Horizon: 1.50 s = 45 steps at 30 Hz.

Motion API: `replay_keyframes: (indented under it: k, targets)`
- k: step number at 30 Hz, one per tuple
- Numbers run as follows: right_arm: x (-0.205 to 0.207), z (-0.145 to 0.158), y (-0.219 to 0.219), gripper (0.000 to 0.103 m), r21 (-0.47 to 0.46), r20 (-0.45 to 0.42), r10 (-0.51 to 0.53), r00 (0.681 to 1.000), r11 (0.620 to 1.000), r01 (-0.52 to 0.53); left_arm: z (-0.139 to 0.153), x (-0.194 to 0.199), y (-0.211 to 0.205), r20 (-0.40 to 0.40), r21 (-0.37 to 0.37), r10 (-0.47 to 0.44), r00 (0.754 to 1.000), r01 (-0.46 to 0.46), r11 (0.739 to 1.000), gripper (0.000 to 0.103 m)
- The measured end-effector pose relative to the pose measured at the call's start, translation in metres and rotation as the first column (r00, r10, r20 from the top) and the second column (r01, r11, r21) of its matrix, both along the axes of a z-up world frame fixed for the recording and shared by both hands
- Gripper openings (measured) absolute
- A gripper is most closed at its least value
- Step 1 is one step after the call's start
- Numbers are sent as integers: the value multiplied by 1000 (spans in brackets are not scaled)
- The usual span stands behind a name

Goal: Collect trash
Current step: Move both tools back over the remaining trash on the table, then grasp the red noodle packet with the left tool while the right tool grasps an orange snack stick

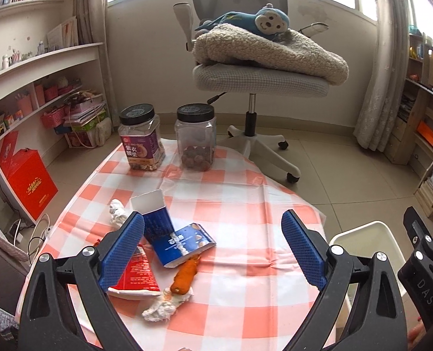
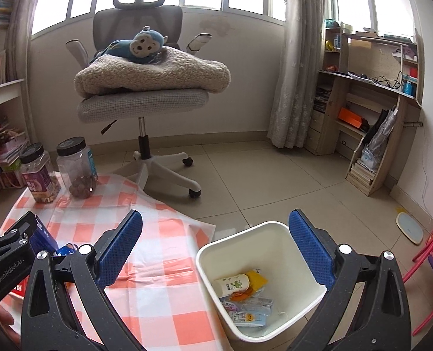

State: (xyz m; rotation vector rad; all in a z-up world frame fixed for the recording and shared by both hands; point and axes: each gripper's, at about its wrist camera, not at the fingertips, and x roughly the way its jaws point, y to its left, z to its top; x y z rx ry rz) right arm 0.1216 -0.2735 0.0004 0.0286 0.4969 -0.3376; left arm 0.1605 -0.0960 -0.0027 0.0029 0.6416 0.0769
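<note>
Left tool [image 1: 213, 248]: jaws spread wide, holding nothing, poised above the litter so a piece can be picked.
Right tool [image 2: 216, 248]: also released and empty, hanging over the bin [image 2: 275, 228], likely where pieces get dropped.
Trash left: blue carton [image 1: 184, 242], red packet [image 1: 137, 275], orange scrap [image 1: 184, 276] and crumpled tissue [image 1: 163, 307] on the checked cloth [image 1: 245, 292] covering the desk.
Trash in the bin: a small bottle [image 2: 231, 285] and wrappers.
Jars [image 1: 140, 137]: upright at the far edge, well apart from the litter.

A home study or bedroom: ahead of the tongs stands an office chair [image 1: 260, 82] bearing a plush monkey [image 1: 263, 20], with bookshelves [image 1: 41, 67] to the left, a cluttered desk [image 2: 371, 87] to the right, curtained windows beyond.
</note>
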Motion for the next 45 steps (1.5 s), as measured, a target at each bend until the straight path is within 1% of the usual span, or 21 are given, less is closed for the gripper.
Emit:
replay_keyframes:
  k: [4,7,12,14,16,19,20,23,24,26,29,30,31,32,33,35,36,38,41,43,45]
  targets:
    - [10,-4,25,96,-13,-21,42,999,999,-42,-10,4,31,-35,5,44,998,-44,999,92]
    - [19,-9,41,96,3,-55,79,995,997,-79,-21,12,59,-93,30,75,993,-73,997,92]
    - [37,-23,65,96,36,-140,134,981,991,-131,-50,30,115,-238,58,141,961,-130,990,92]
    - [46,-31,72,96,84,-186,164,969,985,-151,-65,40,139,-332,40,145,932,-140,989,92]
    - [54,-41,75,96,152,-236,205,950,973,-172,-82,51,165,-432,-27,115,894,-140,990,92]
    - [64,-57,81,96,252,-287,274,918,946,-204,-116,65,189,-582,-110,-1,813,-78,991,92]
    - [67,-61,84,96,286,-302,299,905,934,-214,-125,67,194,-599,-113,-9,801,-73,991,92]
    - [72,-76,93,96,367,-335,358,872,902,-229,-145,71,210,-611,-162,-50,790,-63,985,92]
    - [74,-81,95,96,388,-346,371,862,893,-229,-150,71,214,-606,-213,-83,791,-61,975,92]
    - [79,-91,101,96,427,-372,395,840,876,-223,-155,73,220,-581,-336,-159,798,-58,940,92]
    - [84,-106,105,96,461,-416,412,811,864,-203,-162,74,215,-567,-441,-253,784,-29,897,92]
    - [86,-111,107,96,465,-430,415,802,863,-197,-161,73,210,-559,-454,-273,783,-13,891,92]
    - [87,-115,109,96,467,-445,418,792,863,-193,-157,72,206,-546,-449,-277,791,3,893,87]
    - [88,-118,109,96,469,-457,421,783,862,-189,-152,69,200,-527,-454,-287,800,21,891,73]
    - [89,-121,111,96,472,-468,426,774,861,-189,-147,66,196,-512,-475,-306,802,32,879,65]
    - [88,-124,113,96,472,-479,435,762,860,-194,-135,61,194,-492,-499,-307,815,25,866,41]
    - [87,-124,116,96,470,-482,440,757,860,-201,-130,58,195,-484,-504,-299,822,18,863,38]
    - [85,-125,119,96,466,-485,452,749,858,-216,-121,60,197,-466,-496,-272,842,6,868,30]
    - [82,-127,128,96,462,-496,474,728,854,-241,-108,52,202,-442,-475,-231,867,-8,880,29]
    - [80,-131,136,96,465,-503,493,710,847,-258,-98,43,206,-431,-434,-192,882,-16,901,28]
    - [77,-135,147,96,475,-509,519,686,835,-279,-82,34,210,-402,-348,-144,904,-5,937,28]
